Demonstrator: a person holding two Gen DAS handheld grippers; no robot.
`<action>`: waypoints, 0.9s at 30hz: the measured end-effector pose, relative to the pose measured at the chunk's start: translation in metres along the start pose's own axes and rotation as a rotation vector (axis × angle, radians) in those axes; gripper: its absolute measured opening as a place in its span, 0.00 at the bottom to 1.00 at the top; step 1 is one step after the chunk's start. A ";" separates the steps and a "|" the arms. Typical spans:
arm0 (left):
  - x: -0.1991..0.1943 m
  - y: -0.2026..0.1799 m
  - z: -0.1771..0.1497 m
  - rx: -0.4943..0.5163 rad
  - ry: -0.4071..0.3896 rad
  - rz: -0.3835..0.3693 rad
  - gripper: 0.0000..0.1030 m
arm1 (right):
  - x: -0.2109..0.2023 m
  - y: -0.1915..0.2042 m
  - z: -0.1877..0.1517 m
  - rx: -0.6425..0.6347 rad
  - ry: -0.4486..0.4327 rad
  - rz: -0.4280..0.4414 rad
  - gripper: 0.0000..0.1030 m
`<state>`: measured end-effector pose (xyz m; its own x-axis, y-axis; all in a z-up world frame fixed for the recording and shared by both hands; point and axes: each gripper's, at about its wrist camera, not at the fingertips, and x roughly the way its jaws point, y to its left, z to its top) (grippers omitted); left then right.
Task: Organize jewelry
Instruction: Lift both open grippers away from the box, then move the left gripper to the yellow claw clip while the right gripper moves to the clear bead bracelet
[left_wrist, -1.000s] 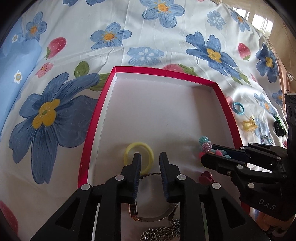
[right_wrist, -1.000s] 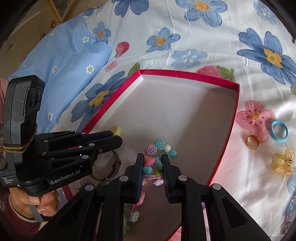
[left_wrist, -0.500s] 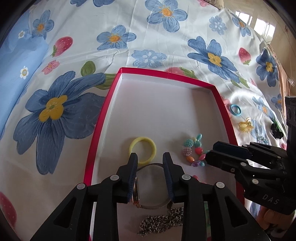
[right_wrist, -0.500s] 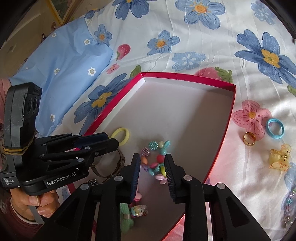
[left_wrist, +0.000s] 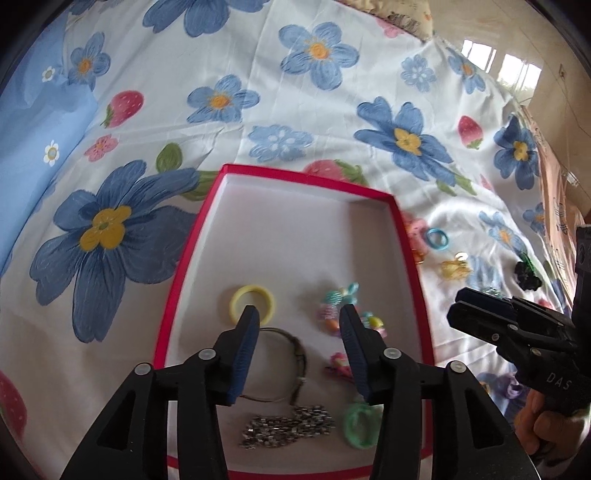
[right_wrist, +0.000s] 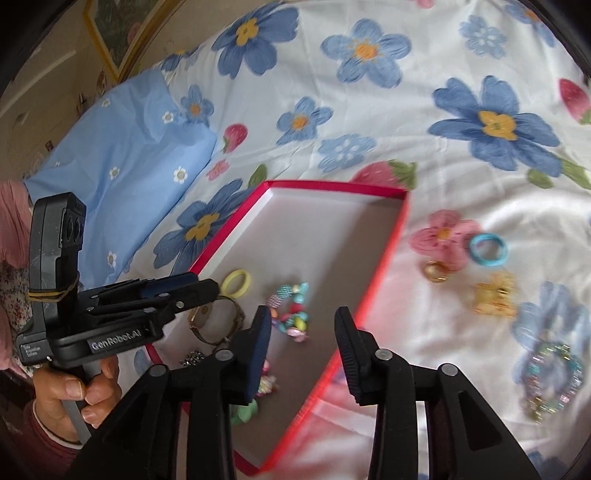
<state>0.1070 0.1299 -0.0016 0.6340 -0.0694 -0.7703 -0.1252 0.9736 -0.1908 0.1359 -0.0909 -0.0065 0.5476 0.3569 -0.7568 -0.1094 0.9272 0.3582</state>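
A red-rimmed box (left_wrist: 184, 266) with a white floor lies on the flowered sheet. Inside it are a yellow ring (left_wrist: 252, 302), a beaded bracelet (left_wrist: 343, 306), a metal watch (left_wrist: 291, 354), a silver chain (left_wrist: 288, 424), a green ring (left_wrist: 362, 424) and a pink clip (left_wrist: 340, 363). My left gripper (left_wrist: 300, 314) hovers above the watch, jaws opening, nothing between them. My right gripper (right_wrist: 303, 314) hangs over the box's right rim (right_wrist: 391, 251) near the beaded bracelet (right_wrist: 291, 312), jaws opening and empty. Each gripper shows in the other's view: the right gripper (left_wrist: 480, 310) and the left gripper (right_wrist: 195, 286).
On the sheet right of the box lie a blue ring (right_wrist: 487, 249), a gold ring (right_wrist: 436, 271), a yellow claw clip (right_wrist: 495, 295) and a sparkly bracelet (right_wrist: 554, 373). A black clip (left_wrist: 528, 275) lies farther right. A blue pillow (right_wrist: 122, 166) sits at the left. A hand (right_wrist: 74, 391) holds the left gripper.
Both grippers have lifted and drawn back from the box floor while their jaws widened. The watch and the beaded bracelet stay lying in the box.
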 end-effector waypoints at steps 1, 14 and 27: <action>-0.001 -0.003 0.000 0.006 -0.002 -0.003 0.47 | -0.005 -0.005 -0.002 0.008 -0.004 -0.008 0.37; 0.002 -0.048 0.001 0.086 0.016 -0.062 0.59 | -0.066 -0.077 -0.029 0.138 -0.044 -0.134 0.48; 0.029 -0.096 0.014 0.173 0.046 -0.105 0.74 | -0.093 -0.123 -0.045 0.167 -0.052 -0.250 0.55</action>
<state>0.1484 0.0376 0.0031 0.6005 -0.1782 -0.7795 0.0753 0.9831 -0.1668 0.0611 -0.2334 -0.0048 0.5823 0.1100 -0.8055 0.1697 0.9525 0.2528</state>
